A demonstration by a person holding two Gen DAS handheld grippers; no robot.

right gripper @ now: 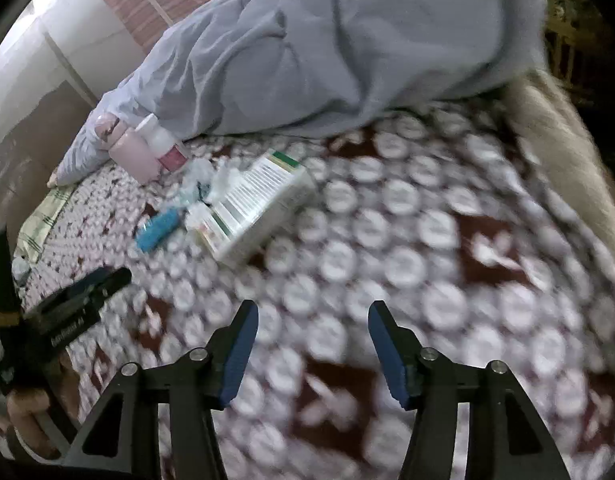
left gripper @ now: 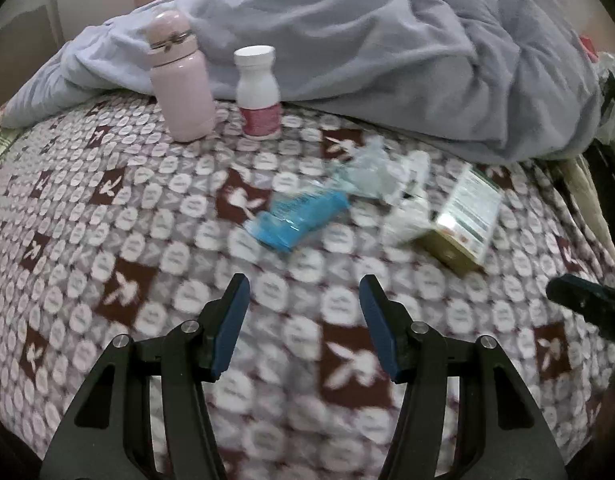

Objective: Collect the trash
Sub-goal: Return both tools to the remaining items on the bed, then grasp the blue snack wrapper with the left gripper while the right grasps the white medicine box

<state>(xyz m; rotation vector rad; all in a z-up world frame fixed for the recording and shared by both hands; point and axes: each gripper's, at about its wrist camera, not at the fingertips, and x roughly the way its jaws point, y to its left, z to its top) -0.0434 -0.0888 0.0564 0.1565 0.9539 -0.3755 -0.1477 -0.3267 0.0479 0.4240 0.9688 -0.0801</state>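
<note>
Trash lies on a patterned bedspread (left gripper: 107,240): a blue plastic wrapper (left gripper: 299,216), crumpled clear and white wrappers (left gripper: 383,176) and a green and white carton (left gripper: 463,220). My left gripper (left gripper: 303,288) is open and empty, a short way in front of the blue wrapper. My right gripper (right gripper: 313,314) is open and empty over the bedspread (right gripper: 427,280), to the right of the carton (right gripper: 259,204) and the blue wrapper (right gripper: 159,228). The left gripper also shows at the left edge of the right wrist view (right gripper: 87,292).
A pink flask (left gripper: 179,80) and a white pill bottle (left gripper: 257,92) stand upright behind the trash, against a rumpled grey duvet (left gripper: 387,48). They also show in the right wrist view, the flask (right gripper: 131,152) and the bottle (right gripper: 163,144). The bed's edge runs at the right (right gripper: 567,152).
</note>
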